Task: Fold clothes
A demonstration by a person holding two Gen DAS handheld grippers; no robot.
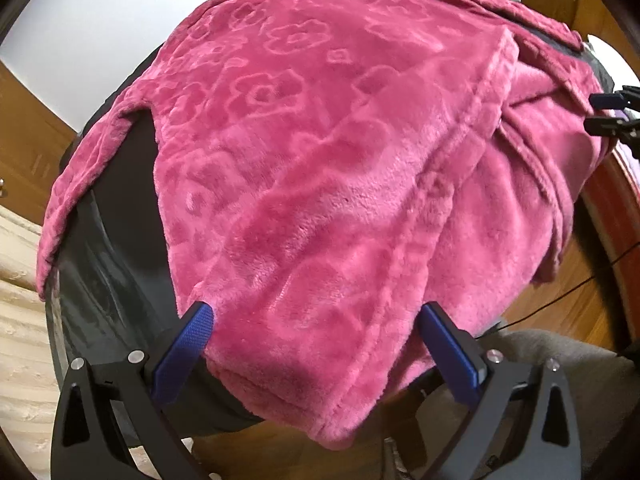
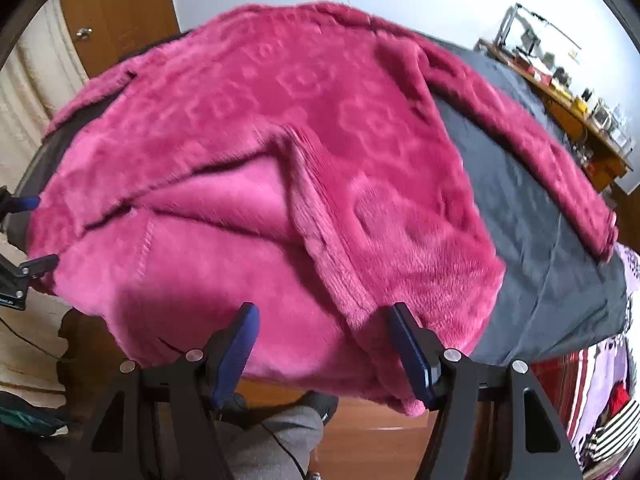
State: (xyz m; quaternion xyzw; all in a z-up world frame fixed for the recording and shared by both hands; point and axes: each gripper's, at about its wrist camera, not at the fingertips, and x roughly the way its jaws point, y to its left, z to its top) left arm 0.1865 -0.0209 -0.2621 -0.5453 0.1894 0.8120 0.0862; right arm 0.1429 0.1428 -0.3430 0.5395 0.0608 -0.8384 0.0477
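A pink floral fleece robe [image 1: 320,168] is lying spread across the dark grey table cover [image 2: 532,248]. The left gripper [image 1: 316,340] and right gripper [image 2: 322,344] are hovering released over its near edge, fingers apart.

Both views are evenly and brightly lit by soft, diffuse light; no hard glare is seen. Soft shadows are cast under the robe [image 1: 320,168] where it overhangs the dark cover [image 1: 116,264]. Strong fisheye bending and black corners are shown at the edges. The left view is fairly sharp; the right is smeared by motion blur.
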